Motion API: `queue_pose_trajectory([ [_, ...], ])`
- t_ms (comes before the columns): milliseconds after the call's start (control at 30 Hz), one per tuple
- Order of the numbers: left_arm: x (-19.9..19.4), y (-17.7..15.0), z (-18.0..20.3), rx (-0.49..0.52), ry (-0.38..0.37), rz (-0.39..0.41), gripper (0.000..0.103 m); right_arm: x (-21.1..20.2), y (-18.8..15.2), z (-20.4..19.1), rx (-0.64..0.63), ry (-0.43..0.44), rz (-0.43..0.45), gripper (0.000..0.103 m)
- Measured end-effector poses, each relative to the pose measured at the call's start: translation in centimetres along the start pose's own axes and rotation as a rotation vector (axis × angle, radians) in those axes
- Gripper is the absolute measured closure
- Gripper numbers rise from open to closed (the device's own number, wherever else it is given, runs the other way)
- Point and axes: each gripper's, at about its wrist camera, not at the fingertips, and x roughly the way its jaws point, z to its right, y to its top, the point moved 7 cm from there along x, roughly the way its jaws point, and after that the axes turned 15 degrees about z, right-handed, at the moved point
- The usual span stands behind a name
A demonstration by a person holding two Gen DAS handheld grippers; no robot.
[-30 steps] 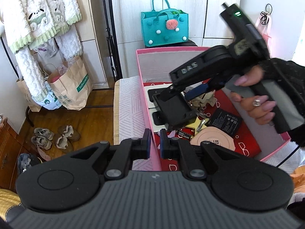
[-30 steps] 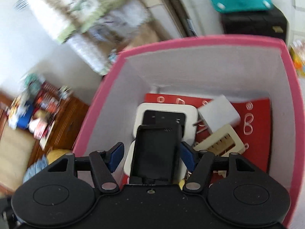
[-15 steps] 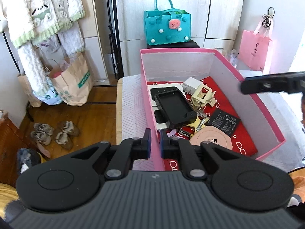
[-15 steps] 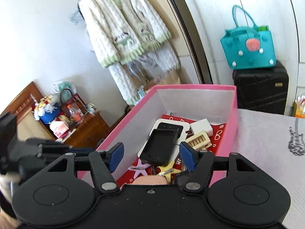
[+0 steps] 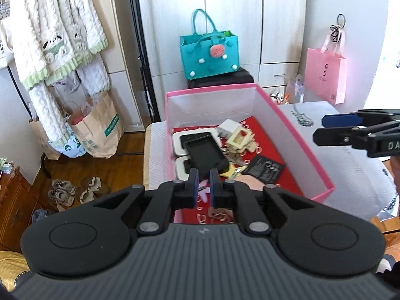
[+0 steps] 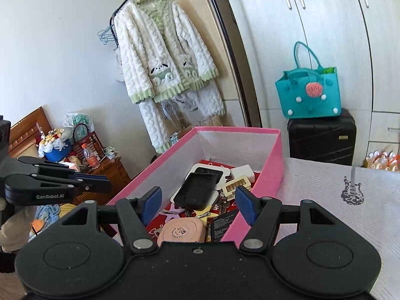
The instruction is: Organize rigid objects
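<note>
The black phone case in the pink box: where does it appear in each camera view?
Left wrist view: black phone case lies centre, just beyond the gripper tips, on white devices.
Right wrist view: black phone case lies centre, between the open jaws.
Shared landmark: the teal bag behind the pink box.

My left gripper (image 5: 202, 185): black plastic, blue pads, silver pivot screws, ribbed grey housing. My right gripper (image 6: 197, 206) matched; left one bore white "GenRobot.AI" lettering.

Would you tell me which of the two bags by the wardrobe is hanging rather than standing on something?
The pink paper bag hangs from a hook beside the wardrobe; the teal felt bag stands on the black suitcase.
</note>
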Motion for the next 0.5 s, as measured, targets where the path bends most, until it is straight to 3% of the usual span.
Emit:
queue_pose_trajectory([
  [367,-1.7,-0.1,5.1,-0.018,-0.078,0.015,0.096,-5.0,1.2,0.8,-0.018,-0.069,0.044,0.03],
  [500,-2.0,-0.3,7.0,-0.01,-0.104,0.013,0.09,-6.6,1.3,0.5,-0.041,-0.101,0.049,0.027],
])
